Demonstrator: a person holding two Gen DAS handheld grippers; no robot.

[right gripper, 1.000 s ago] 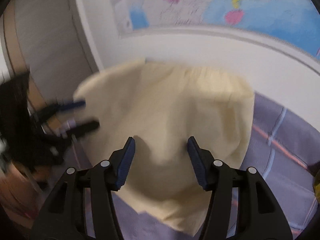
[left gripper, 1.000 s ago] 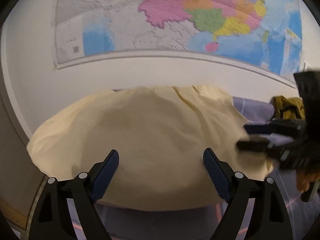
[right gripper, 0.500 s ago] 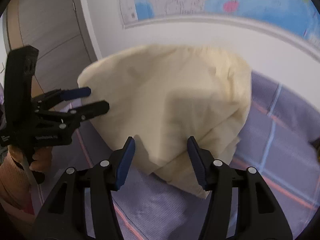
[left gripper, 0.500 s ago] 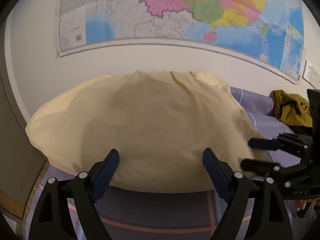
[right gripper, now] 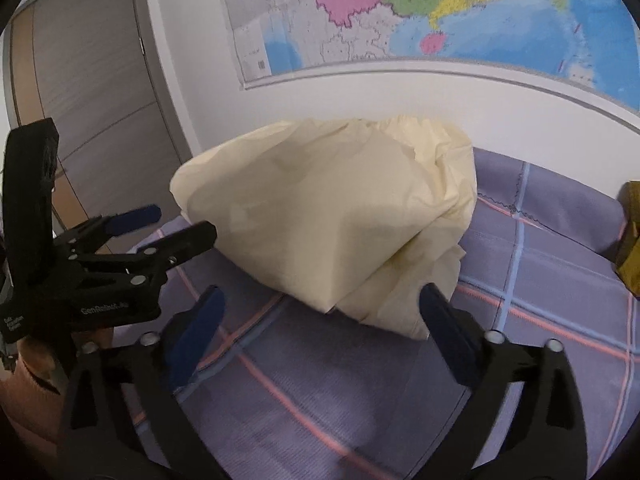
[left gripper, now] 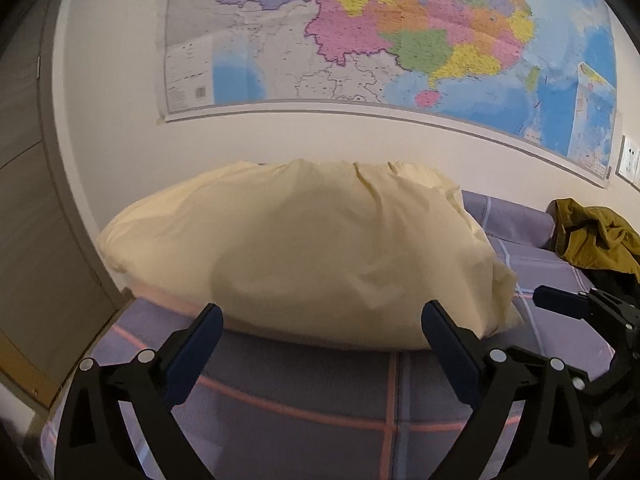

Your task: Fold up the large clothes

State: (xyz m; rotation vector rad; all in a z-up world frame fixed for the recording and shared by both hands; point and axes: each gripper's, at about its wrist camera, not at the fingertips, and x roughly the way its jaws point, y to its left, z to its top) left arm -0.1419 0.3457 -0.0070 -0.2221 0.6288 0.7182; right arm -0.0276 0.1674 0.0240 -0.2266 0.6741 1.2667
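I see a pale cream-yellow garment (left gripper: pixel 312 248) on a lavender bed cover (left gripper: pixel 320 392) crossed by thin pink and blue lines. Each black tool (left gripper: pixel 320 334) has dark blue pads; an olive-mustard jacket (left gripper: pixel 596 236) and a multicoloured wall map (left gripper: pixel 400 28) stand out behind.

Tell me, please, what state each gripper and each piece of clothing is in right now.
Left gripper: open, empty.
Right gripper: open, empty.
Pale yellow cloth garment: folded in layers, puffy, resting on the purple checked bedsheet.
Mustard-olive jacket: crumpled, unfolded, apart on the sheet.

Home bedroom: plaid bedsheet (left gripper: pixel 320 408), wall map (left gripper: pixel 360 32), wooden door (right gripper: pixel 92 80), jacket (left gripper: pixel 592 236).
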